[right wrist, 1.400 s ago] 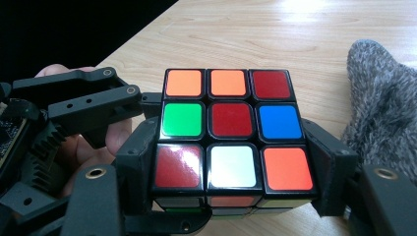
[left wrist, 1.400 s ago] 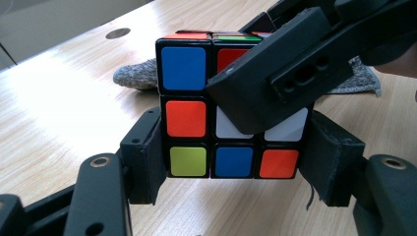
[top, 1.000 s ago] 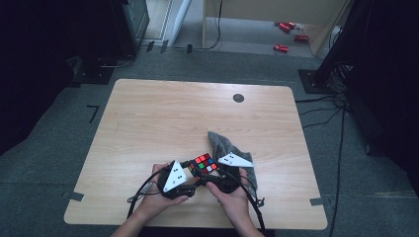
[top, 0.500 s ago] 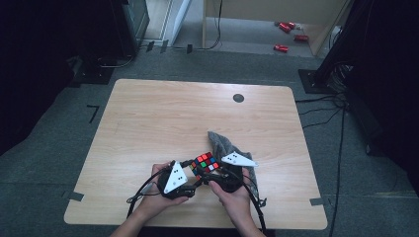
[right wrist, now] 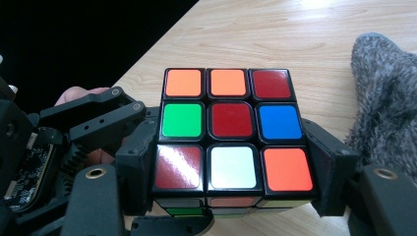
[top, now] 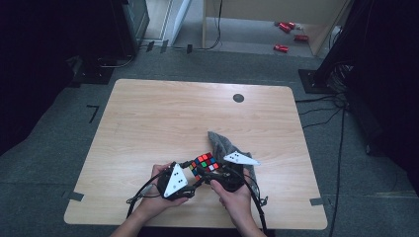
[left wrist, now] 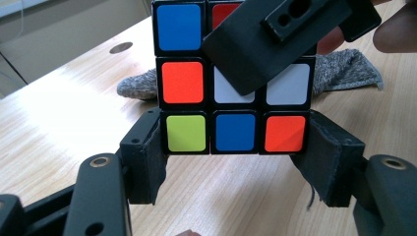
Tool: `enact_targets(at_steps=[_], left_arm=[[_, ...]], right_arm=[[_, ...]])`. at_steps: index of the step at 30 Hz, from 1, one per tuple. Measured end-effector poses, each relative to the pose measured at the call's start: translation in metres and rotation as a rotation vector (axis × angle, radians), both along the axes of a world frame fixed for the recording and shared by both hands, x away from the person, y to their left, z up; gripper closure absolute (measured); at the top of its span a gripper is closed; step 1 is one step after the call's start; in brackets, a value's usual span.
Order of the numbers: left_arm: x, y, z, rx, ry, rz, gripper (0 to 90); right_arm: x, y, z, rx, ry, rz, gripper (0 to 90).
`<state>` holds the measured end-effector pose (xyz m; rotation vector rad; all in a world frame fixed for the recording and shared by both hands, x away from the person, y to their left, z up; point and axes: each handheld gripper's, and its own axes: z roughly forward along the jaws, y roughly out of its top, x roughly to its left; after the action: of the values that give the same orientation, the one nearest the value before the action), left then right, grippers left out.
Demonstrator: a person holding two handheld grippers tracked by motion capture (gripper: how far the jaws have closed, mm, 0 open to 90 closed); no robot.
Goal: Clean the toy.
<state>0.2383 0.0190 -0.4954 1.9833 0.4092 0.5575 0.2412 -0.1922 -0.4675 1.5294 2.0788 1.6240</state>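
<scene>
- Puzzle cube (top: 204,164) held just above the near edge of the table (top: 148,123), between the two tongs, a grey cloth (top: 223,144) lying just behind it on the wood.
- Left tongs (left wrist: 235,152) just closed down, jaws now as tight as they go here, pads pressed on either side of the cube's bottom row in the left gripper view: green, blue and orange squares between them.
- Compared with a second ago in the high view: cube and both hands in much the same spot near the table edge, no carrying anywhere; the change lies in the left grip firming up.
- Right tongs (right wrist: 231,172) steady, jaws partly open yet clamped on the cube, pads against the two sides of the nearest row in the right gripper view; one jaw of it seen crossing the cube's upper rows in the left gripper view.
- Left hand (top: 157,185) and right hand (top: 236,195) close together, wrists low at the bottom of the high view.
- Meaning for the work, as a judgement: with one layer now pinched by each pair of tongs, cube probably ready for a twist of one layer against the rest.
- Risk, also a judgement: a slip of the pads off the smooth squares, or a jammed layer if the grips are not square to the rows.
</scene>
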Motion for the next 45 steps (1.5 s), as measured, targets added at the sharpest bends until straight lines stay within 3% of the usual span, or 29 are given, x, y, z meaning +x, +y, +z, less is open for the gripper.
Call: enact_targets(at_steps=[3, 7, 11, 12, 13, 15, 16, 17, 18, 19, 21, 22, 25, 26, 27, 28, 35, 36, 37, 39, 40, 42, 45], left_arm=[[0.0, 0.001, 0.001, -0.005, -0.006, 0.004, 35.4], [0.007, 0.009, 0.004, -0.015, 0.007, 0.06, 35.4], [0.015, 0.019, 0.005, -0.023, 0.031, 0.115, 35.4], [0.02, 0.025, 0.006, -0.027, 0.049, 0.149, 35.5], [0.02, 0.025, 0.006, -0.027, 0.049, 0.149, 35.5], [0.025, 0.031, 0.006, -0.026, 0.064, 0.18, 35.4], [0.026, 0.033, 0.005, -0.027, 0.073, 0.189, 35.4], [0.027, 0.034, 0.005, -0.031, 0.08, 0.196, 35.4], [0.028, 0.035, 0.006, -0.036, 0.085, 0.202, 35.4], [0.028, 0.036, 0.006, -0.038, 0.087, 0.205, 35.4], [0.029, 0.037, 0.006, -0.038, 0.094, 0.208, 35.5], [0.029, 0.037, 0.006, -0.041, 0.098, 0.211, 35.5], [0.029, 0.038, 0.007, -0.037, 0.109, 0.214, 35.5], [0.029, 0.038, 0.006, -0.037, 0.11, 0.214, 35.5], [0.029, 0.038, 0.006, -0.037, 0.112, 0.211, 35.4], [0.029, 0.038, 0.006, -0.036, 0.113, 0.211, 35.5], [0.03, 0.038, 0.006, -0.038, 0.124, 0.209, 35.5], [0.03, 0.038, 0.006, -0.04, 0.124, 0.209, 35.4], [0.029, 0.038, 0.006, -0.043, 0.126, 0.207, 35.4], [0.029, 0.037, 0.006, -0.045, 0.128, 0.204, 35.4], [0.029, 0.037, 0.006, -0.044, 0.129, 0.201, 35.4], [0.028, 0.035, 0.005, -0.038, 0.132, 0.194, 35.4], [0.027, 0.03, 0.003, -0.029, 0.135, 0.175, 35.4]], right_arm=[[0.003, -0.002, 0.001, 0.019, 0.013, 0.02, 33.6], [0.003, -0.006, 0.004, 0.01, -0.002, 0.029, 28.7], [0.003, -0.014, 0.01, 0.023, -0.039, 0.017, 26.5], [0.003, -0.017, 0.012, 0.017, -0.053, 0.008, 26.1], [0.003, -0.019, 0.013, 0.005, -0.068, -0.003, 25.9], [0.004, -0.025, 0.016, -0.053, -0.107, -0.035, 25.6], [0.004, -0.025, 0.016, -0.053, -0.107, -0.035, 25.6], [0.004, -0.027, 0.016, -0.092, -0.123, -0.055, 25.6], [0.006, -0.033, 0.015, -0.174, -0.142, -0.091, 25.8], [0.006, -0.033, 0.015, -0.174, -0.142, -0.091, 25.8], [0.008, -0.039, 0.013, -0.256, -0.16, -0.13, 25.9], [0.011, -0.044, 0.008, -0.35, -0.166, -0.162, 26.4], [0.017, -0.051, -0.001, -0.421, -0.115, -0.183, 27.3], [0.017, -0.051, -0.001, -0.421, -0.115, -0.183, 27.3], [0.021, -0.055, -0.009, -0.472, -0.076, -0.192, 29.0], [0.022, -0.056, -0.012, -0.489, -0.055, -0.191, 30.0], [0.029, -0.058, -0.028, -0.492, 0.036, -0.162, 45.4], [0.029, -0.058, -0.03, -0.486, 0.042, -0.155, 51.1], [0.028, -0.058, -0.032, -0.462, 0.047, -0.13, 66.3], [0.028, -0.058, -0.032, -0.456, 0.043, -0.119, 70.2], [0.027, -0.058, -0.029, -0.45, 0.019, -0.119, 76.6], [0.026, -0.058, -0.026, -0.431, 0.004, -0.119, 78.3], [0.019, -0.059, -0.01, -0.304, -0.087, -0.092, 82.0]])
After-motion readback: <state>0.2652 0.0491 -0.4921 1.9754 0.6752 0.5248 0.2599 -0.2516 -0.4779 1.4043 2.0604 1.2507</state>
